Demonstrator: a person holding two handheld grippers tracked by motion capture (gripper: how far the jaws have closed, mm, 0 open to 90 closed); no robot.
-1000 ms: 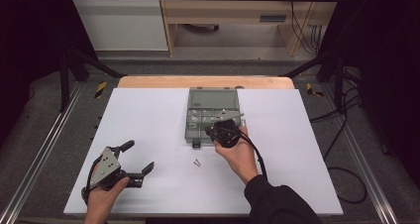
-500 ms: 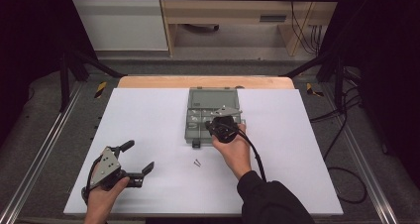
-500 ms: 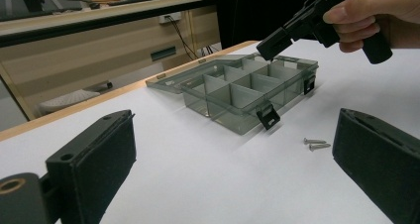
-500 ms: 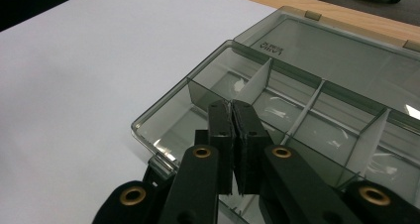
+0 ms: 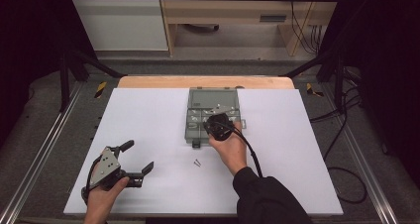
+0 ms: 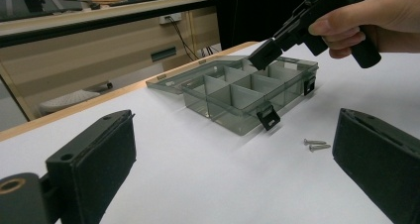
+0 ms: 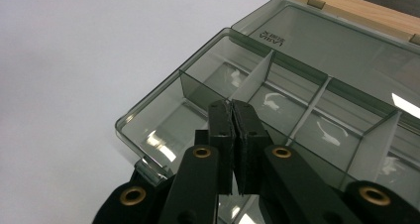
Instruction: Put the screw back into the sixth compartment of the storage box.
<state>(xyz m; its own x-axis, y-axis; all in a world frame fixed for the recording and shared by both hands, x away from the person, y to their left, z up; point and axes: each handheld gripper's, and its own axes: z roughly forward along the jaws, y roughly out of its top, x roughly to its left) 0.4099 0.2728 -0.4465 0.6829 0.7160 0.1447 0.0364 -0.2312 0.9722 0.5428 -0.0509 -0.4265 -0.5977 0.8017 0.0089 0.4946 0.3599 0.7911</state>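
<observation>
Only readable thing afaict is some small dark lettering on the open lid (image 7: pixel 346 40) of the smoky see-thru compartment box (image 7: pixel 163 110), right gripper view. It's upside down from that cam, near the lid's hinge edge, 2 short lines. Looks sth like "LABUA" w/ a smaller line next to it, but tbh it's too tiny and flipped to be sure of the letters. No numbers, stickers or brand marks I can make out anywhere else; in the high view the lid is too small to read.
</observation>
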